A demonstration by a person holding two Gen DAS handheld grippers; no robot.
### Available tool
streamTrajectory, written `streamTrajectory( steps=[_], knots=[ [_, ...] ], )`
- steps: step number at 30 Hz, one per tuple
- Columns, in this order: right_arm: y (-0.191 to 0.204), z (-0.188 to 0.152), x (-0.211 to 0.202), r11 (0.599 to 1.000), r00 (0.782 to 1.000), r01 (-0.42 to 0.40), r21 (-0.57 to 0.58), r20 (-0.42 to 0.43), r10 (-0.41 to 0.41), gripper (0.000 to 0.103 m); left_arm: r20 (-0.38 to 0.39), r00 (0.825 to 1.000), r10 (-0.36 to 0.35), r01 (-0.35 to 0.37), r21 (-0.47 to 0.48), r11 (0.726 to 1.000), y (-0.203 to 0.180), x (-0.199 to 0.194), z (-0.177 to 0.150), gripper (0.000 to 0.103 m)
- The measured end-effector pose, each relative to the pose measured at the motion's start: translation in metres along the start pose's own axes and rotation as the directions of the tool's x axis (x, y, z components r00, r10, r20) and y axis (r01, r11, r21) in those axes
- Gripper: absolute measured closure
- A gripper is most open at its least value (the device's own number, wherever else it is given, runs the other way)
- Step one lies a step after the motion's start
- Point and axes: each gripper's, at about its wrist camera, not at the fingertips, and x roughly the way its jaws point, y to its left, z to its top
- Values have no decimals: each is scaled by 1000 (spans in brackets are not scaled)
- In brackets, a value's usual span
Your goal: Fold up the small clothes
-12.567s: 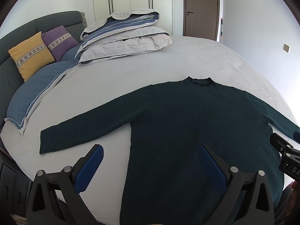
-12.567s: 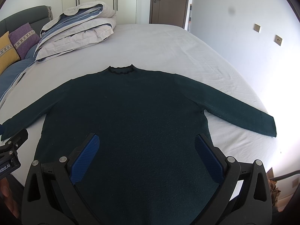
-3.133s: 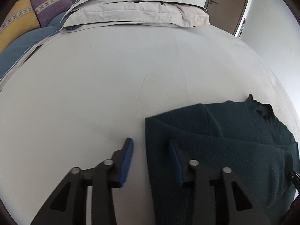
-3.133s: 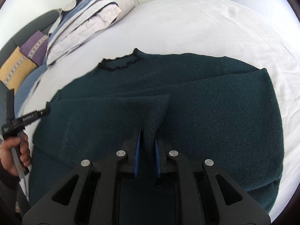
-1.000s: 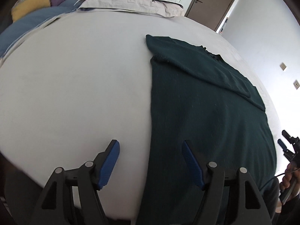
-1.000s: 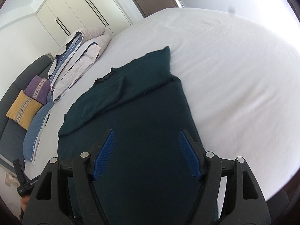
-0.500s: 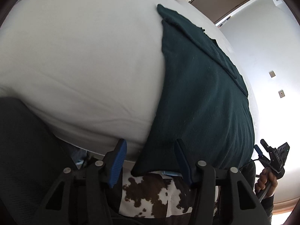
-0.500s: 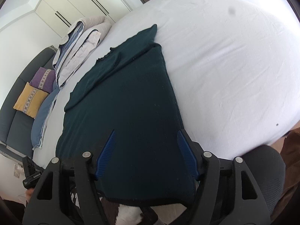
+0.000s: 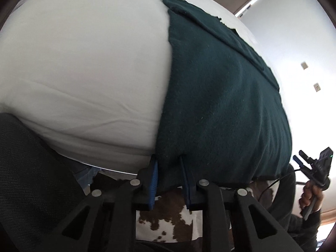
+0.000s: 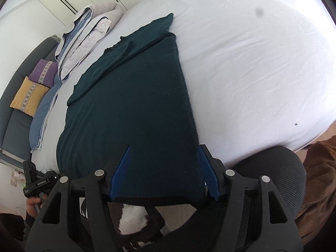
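A dark green sweater [image 9: 220,96] lies on the white bed [image 9: 84,67] with both sleeves folded across its chest; its hem hangs over the near bed edge. My left gripper [image 9: 168,173] has its jaws narrowed around the sweater's lower left hem corner, with cloth between the blue pads. In the right wrist view the sweater [image 10: 130,109] fills the middle. My right gripper [image 10: 163,172] is open, its blue pads straddling the lower right hem corner. The right gripper also shows far right in the left wrist view [image 9: 313,168].
Folded grey and blue bedding [image 10: 88,29] is stacked at the bed's head. Yellow [image 10: 27,96] and purple [image 10: 43,70] cushions lean on the grey headboard. A black chair back [image 10: 271,168] and a cowhide rug [image 9: 168,216] lie below the bed edge.
Both grippers dropped from above the sweater down to its hem at the bed edge. The left jaws have narrowed onto the hem corner. The right jaws stay wide.
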Motion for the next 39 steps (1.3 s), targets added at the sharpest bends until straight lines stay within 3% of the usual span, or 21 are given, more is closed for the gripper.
streamTrajectory(
  steps=[6, 10, 13, 15, 17, 19, 20, 22, 24, 28, 33, 39],
  knots=[
    [-14, 4, 9, 999, 995, 34, -5, -97, -35, 48, -12, 1000, -24, 24, -22, 999, 3, 1, 3, 76],
    [-19, -2, 26, 996, 973, 80, -30, -217, -85, 53, -21, 1000, 2, -2, 5, 1000, -1, 2, 0, 73],
    [-19, -3, 28, 992, 963, 105, -70, -242, -119, 58, -23, 1000, 8, -8, 14, 1000, -3, 3, 1, 73],
    [-19, 0, 29, 991, 959, 108, -73, -254, -123, 59, -32, 999, 30, -28, 35, 999, -5, 4, 1, 79],
    [-14, 1, 34, 984, 947, 130, -123, -278, -160, 61, -40, 997, 61, -59, 56, 997, -5, 4, 0, 93],
    [-7, 0, 39, 967, 929, 156, -204, -302, -213, 62, -42, 997, 68, -65, 59, 996, -5, 4, -2, 95],
    [-4, 0, 41, 958, 922, 158, -238, -311, -230, 66, -41, 997, 68, -65, 62, 996, -5, 4, -2, 96],
    [-4, 1, 43, 956, 912, 142, -256, -342, -226, 86, -37, 996, 78, -75, 75, 994, -5, 2, -4, 96],
    [-7, 3, 40, 954, 911, 142, -266, -341, -230, 95, -31, 996, 87, -84, 88, 993, -6, -2, -5, 97],
    [-13, 8, 21, 969, 935, 106, -225, -308, -174, 97, -18, 998, 60, -59, 67, 996, -1, -14, -4, 97],
    [-17, 9, -23, 990, 976, -54, -129, -218, 25, 98, 22, 999, -47, 47, 12, 999, 2, -41, -1, 97],
    [-11, 21, -63, 976, 975, -204, -77, -103, 196, 98, 104, 975, -195, 201, -46, 979, 0, -75, 10, 97]
  ],
)
